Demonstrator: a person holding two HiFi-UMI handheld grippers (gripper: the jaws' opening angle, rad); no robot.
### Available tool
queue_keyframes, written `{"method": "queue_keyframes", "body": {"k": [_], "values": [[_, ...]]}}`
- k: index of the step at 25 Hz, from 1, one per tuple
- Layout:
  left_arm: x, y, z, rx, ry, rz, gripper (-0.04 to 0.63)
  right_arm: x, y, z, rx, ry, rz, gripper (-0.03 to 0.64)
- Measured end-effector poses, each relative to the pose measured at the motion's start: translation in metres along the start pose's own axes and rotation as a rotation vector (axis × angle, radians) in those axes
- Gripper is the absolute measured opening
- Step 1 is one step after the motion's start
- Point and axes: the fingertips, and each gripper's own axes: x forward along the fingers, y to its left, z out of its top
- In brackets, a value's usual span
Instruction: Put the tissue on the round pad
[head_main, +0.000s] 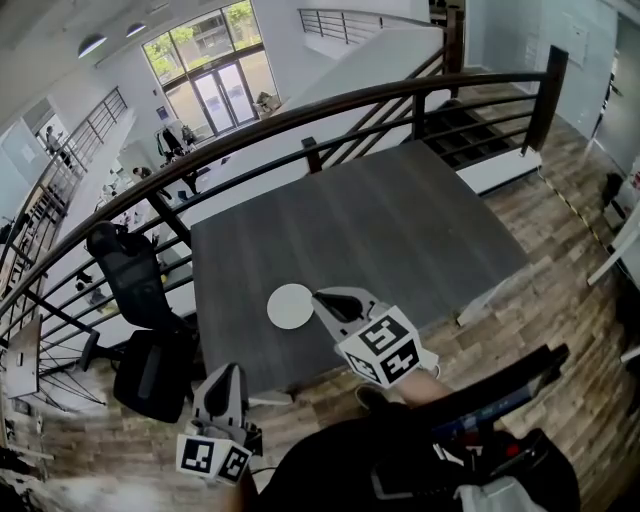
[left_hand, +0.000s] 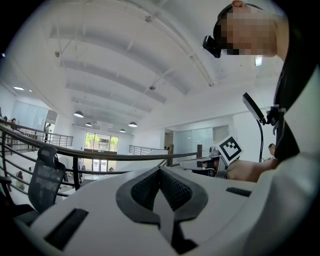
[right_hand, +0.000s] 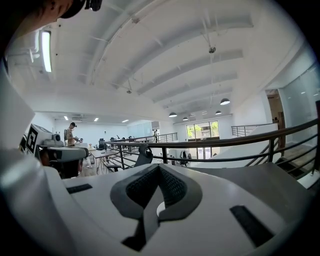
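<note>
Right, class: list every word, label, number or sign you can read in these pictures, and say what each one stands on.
No readable words or numbers anywhere.
White marker cube on the right claw: black-and-white square patterns, no letters or digits.
Matching cube on the left claw: patterns only.
White round pad and dark grey wooden table: blank.

White left gripper (head_main: 229, 369), right gripper (head_main: 317, 296), checkered marker cubes (head_main: 381, 348), black top (head_main: 340, 462)
</note>
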Motion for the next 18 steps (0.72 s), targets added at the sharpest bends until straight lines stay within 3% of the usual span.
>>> {"method": "queue_keyframes", "body": {"k": [6,18], "values": [[-0.0032,0.0107,-0.0061,-0.004,0.014,0.037,0.003,-0.0052,-0.0011,0.0016,-0.004,-0.013,-0.013,0.002],[0.0003,0.0087,-0.01,-0.004,0.026,0.032,0.003,-0.0065,-0.0095,-0.0008,0.007,-0.006,-0.021,0.002]]}}
